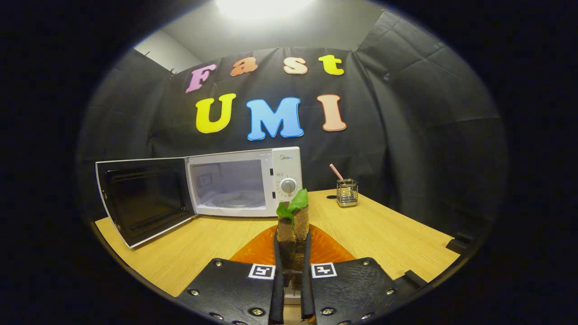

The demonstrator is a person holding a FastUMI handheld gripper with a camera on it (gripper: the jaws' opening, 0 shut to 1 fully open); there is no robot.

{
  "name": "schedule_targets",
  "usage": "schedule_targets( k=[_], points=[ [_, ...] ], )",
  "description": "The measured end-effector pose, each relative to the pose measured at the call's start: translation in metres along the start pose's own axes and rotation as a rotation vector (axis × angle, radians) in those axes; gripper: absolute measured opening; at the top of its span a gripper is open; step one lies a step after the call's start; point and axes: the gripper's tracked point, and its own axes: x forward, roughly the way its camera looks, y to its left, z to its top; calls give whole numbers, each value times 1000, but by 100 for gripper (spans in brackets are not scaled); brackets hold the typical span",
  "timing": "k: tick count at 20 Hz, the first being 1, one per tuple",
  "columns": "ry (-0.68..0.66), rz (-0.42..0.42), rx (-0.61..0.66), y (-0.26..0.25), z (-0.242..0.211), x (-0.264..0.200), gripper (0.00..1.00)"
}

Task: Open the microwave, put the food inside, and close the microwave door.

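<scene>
A white microwave (pixel 246 183) stands at the back of the wooden table (pixel 388 234), its door (pixel 142 198) swung fully open to the left and its glass turntable (pixel 237 198) bare inside. My gripper (pixel 292 253) is shut on the food (pixel 293 228), a brown sandwich-like stack with green leaves on top, held upright between both fingers. Under the food lies an orange plate (pixel 329 248), just ahead of the fingers. The microwave's opening is well beyond the fingertips, slightly to their left.
A small wire holder (pixel 347 192) with a striped straw stands on the table to the right of the microwave. The table's right edge runs close behind it, with dark fixtures (pixel 458 244) at the near right corner.
</scene>
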Motion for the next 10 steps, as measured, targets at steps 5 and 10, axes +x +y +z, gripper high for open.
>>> schedule_targets(
  k=[5, 10],
  points=[
    [-51, 56, 14, 25, 36, 18, 15],
    [-49, 128, 98, 54, 55, 43, 14]
  ],
)
